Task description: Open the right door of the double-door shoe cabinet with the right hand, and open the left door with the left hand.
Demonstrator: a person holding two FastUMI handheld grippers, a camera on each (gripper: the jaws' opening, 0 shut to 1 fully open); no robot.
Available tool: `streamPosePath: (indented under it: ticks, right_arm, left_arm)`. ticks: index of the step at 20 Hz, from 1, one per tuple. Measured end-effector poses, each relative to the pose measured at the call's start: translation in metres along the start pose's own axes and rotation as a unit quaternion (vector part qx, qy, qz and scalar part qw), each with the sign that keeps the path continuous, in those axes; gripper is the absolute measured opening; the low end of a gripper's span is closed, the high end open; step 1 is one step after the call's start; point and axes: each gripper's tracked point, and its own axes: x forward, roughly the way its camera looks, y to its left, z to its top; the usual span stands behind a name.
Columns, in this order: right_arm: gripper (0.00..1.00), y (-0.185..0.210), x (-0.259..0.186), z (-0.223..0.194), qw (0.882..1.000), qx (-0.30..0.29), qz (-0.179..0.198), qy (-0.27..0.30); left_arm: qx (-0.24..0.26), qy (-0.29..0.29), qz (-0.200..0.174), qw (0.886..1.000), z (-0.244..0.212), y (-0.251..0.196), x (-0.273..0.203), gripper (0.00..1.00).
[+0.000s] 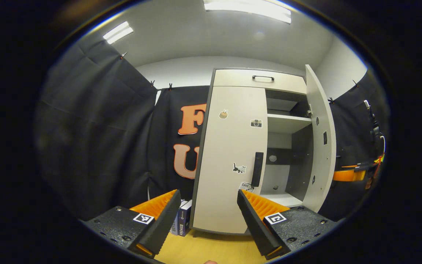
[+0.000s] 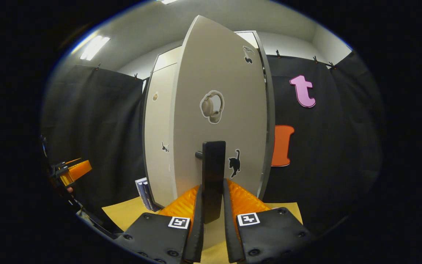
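Right gripper view: my right fingers [image 2: 213,205] are pinching the stiff handle [image 2: 213,176]; left fingers [image 1: 209,220] are spreading toward the other door's rigid handle [image 1: 257,169].

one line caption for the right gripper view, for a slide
Right gripper shut on the black bar handle of the swung-open beige right cabinet door.

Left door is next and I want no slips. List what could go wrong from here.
1. The left gripper is open and short of the left door's handle, which lies off to one side of its gap; closing now would likely miss.
2. The right gripper grips the right door's handle near its lower end; a twist could slip it off, letting the right door swing.
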Motion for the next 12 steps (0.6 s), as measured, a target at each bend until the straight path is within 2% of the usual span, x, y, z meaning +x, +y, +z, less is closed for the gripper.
streamPosePath:
  ticks: [6,9,10,12]
  right_arm:
    - [0.33,-0.019,-0.009,-0.001,1.0,-0.005,-0.02,-0.006]
    - [0.32,-0.028,-0.015,-0.003,1.0,0.0,-0.023,-0.007]
    - [0.32,-0.031,-0.017,-0.004,1.0,-0.001,-0.026,-0.007]
    - [0.32,-0.038,-0.016,-0.006,0.999,-0.006,-0.036,-0.004]
  left_arm:
    - [-0.004,0.013,-0.023,1.0,-0.013,-0.031,0.009,0.95]
    - [-0.008,0.02,-0.031,0.999,-0.019,-0.042,0.009,0.92]
    - [-0.009,0.02,-0.033,0.999,-0.019,-0.044,0.009,0.95]
    - [-0.008,0.021,-0.032,0.999,-0.021,-0.044,0.01,0.95]
